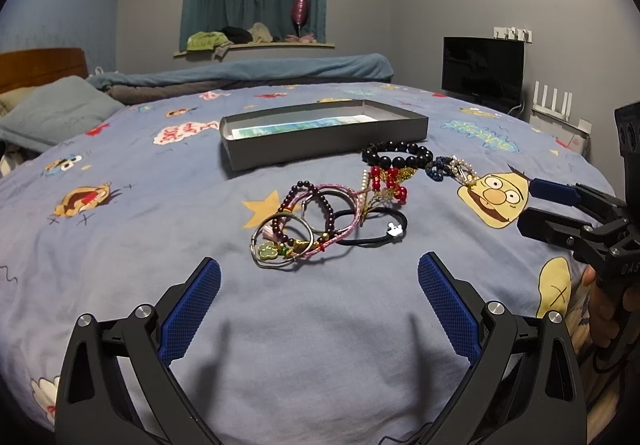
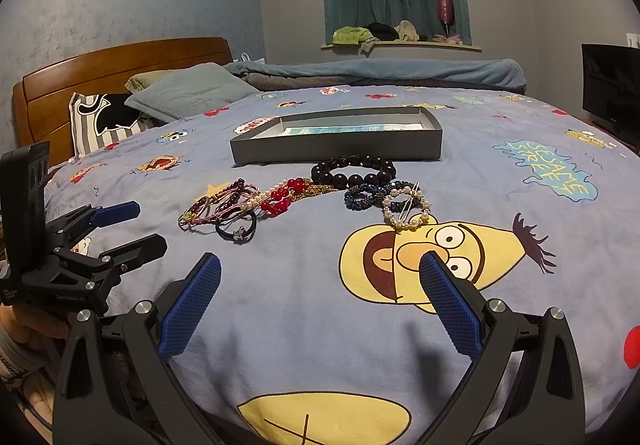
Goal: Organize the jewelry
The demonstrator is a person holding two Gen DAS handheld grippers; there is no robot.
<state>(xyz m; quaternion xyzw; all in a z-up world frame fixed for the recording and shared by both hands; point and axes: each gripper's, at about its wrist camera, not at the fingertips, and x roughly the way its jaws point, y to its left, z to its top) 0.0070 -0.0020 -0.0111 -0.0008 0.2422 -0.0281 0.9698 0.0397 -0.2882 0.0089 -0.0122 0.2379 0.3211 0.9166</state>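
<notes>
Blue bedsheet (image 2: 540, 325) lettering (image 2: 550, 171) reads "SESAME STREET" — near grey box (image 2: 336, 151).

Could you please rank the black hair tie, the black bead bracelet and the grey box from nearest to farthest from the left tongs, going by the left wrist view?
From the open left tongs:
1. Black hair tie, just ahead, slightly right.
2. Black bead bracelet, farther back, right, close in front of the box.
3. Grey box, farthest, centre.

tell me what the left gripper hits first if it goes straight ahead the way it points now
Probably the tangle of bangles and cords: it lies on the bedspread straight ahead, between the lines of the open left gripper. The gray box sits further back. Height above the bed is unclear, so it could pass over.
</notes>
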